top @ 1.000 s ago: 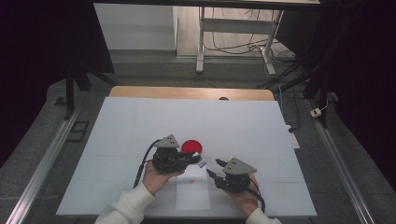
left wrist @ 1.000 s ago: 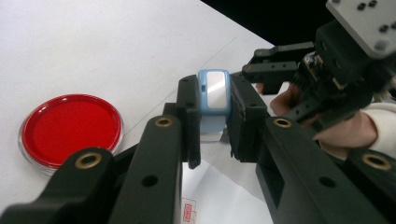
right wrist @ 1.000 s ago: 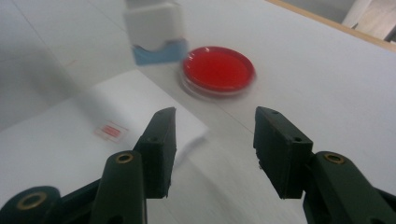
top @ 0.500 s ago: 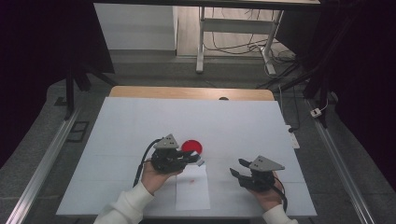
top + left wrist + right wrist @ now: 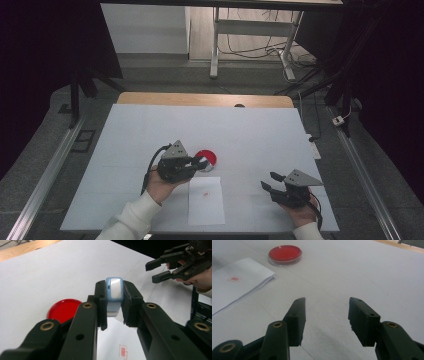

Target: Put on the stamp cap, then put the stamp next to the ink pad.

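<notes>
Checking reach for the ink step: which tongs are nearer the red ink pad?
Left. The left tongs, shut on the blue stamp, sit right beside the red ink pad. The right tongs stand open, well off to its right, nearer the person.

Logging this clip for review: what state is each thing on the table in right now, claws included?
Left claw: shut on the stamp.
Stamp: blue and white, clamped upright, off the table.
Right claw: open, nothing between its jaws.
Red ink pad: uncovered, flat on the table.
Paper: flat, one red stamp mark on it.
</notes>
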